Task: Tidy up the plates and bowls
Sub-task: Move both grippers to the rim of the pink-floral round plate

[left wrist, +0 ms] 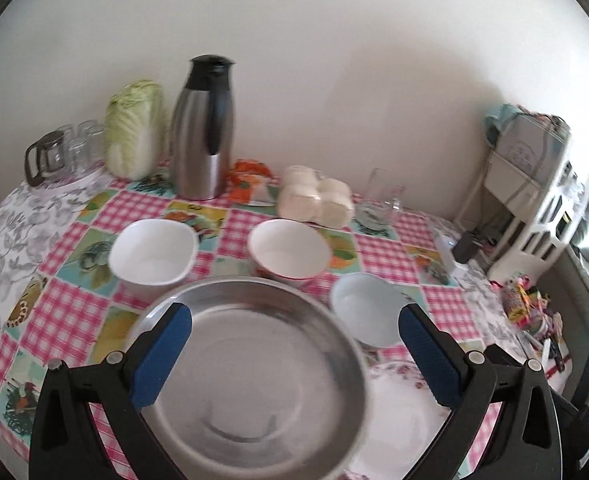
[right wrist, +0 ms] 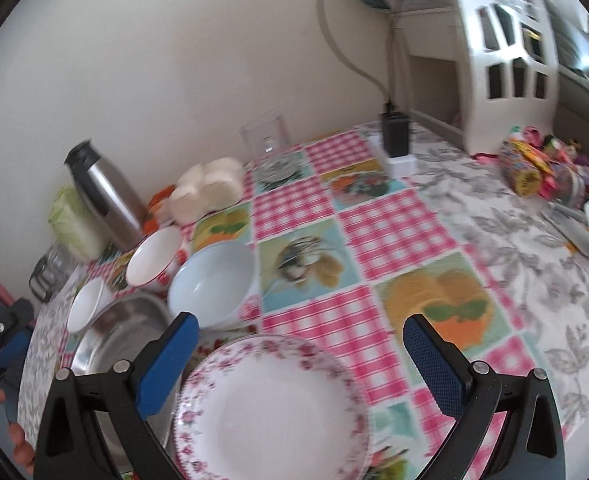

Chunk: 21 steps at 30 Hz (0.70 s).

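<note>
Both fingers apart: left gripper (left wrist: 294, 360) over steel plate (left wrist: 254, 372), right gripper (right wrist: 300, 364) over floral plate (right wrist: 270, 408) (pinch rims squarely, avoid slip).

Soft daylight, motion blur, heavy fisheye warp w/ dark corners.

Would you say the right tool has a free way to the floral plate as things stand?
Probably yes. The right tool is open, hovering right over the floral plate, with nothing on it. The steel plate sits close on its left, so that rim is tighter.
</note>
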### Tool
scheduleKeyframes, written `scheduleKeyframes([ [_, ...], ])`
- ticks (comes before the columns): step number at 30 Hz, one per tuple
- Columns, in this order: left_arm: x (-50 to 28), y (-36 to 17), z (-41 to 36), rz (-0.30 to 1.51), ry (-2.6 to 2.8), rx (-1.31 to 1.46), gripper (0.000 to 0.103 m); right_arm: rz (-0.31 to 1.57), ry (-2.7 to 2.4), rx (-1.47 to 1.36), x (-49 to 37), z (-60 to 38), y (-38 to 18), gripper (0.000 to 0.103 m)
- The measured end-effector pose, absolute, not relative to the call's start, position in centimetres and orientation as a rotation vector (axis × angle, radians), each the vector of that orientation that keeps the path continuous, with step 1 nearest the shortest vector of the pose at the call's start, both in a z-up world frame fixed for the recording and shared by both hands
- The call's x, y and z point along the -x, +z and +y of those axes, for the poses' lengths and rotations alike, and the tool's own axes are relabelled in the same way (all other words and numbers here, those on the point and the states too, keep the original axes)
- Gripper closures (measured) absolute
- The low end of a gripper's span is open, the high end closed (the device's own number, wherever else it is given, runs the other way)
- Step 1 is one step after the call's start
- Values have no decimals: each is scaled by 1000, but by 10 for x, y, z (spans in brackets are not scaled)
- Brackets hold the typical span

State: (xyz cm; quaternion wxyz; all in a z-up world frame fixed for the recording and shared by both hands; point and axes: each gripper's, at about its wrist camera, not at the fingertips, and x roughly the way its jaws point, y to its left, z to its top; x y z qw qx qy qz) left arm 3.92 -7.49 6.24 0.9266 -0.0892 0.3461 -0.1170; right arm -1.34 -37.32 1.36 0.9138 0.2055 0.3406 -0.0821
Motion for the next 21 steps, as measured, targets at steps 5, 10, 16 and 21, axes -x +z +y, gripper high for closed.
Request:
scheduleKeyframes([
  [5,-25,61,-109,737,-302,130,0,697,-213,-471,25,-400,10,0],
  [10,-13,52,-137,788,-399,137,0,692,-246,-519,37,-421,6,0],
  [16,-3,45,-161,829,-452,171,0,687,-276,-563,51,-440,0,0],
  [21,4,32,-177,919,-430,150,0,699,-285,-592,55,-448,-7,0],
])
